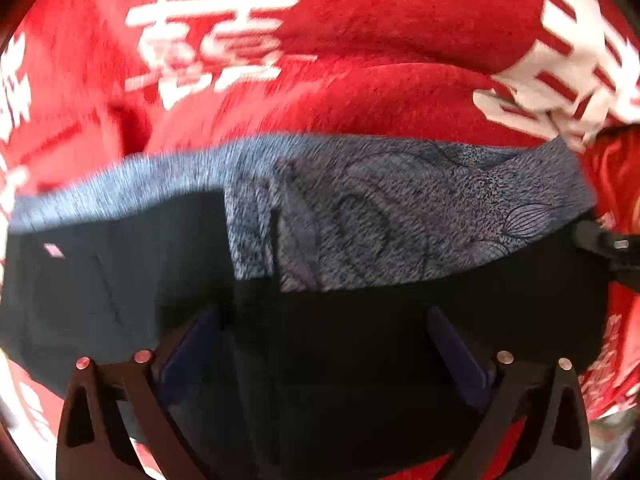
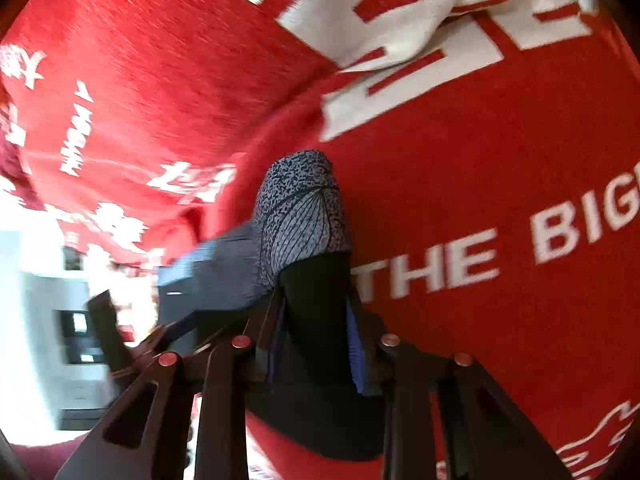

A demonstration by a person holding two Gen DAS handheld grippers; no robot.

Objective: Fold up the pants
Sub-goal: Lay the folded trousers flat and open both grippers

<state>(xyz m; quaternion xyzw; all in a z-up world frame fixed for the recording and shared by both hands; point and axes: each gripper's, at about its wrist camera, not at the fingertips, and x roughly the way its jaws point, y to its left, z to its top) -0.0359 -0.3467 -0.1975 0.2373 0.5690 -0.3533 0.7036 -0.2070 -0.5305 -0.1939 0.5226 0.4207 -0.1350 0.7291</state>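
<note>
Pants [image 1: 360,312], dark with a grey-blue patterned lining turned out, lie across a red blanket [image 1: 360,40] printed with white characters, caught mid-fold. Nearest the lens in the left wrist view, the left gripper [image 1: 324,344] stands wide over the black cloth, its blue pads [image 1: 456,344] clear of the fabric and nothing pinched between them. In the right wrist view, the right gripper [image 2: 316,320] is narrow, its fingers closed on a bunched ridge of the dark fabric, with the patterned band rising just beyond the tips (the garment's far end is out of frame). Beyond the pants the blanket rumples into ridges, white lettering [image 2: 560,240] to one side. Judged from here, the fold would go best if the right hand keeps its pinch high and taut while the left takes the opposite edge squarely, both layers together, so the crease lands straight rather than dragging the soft blanket along.
</note>
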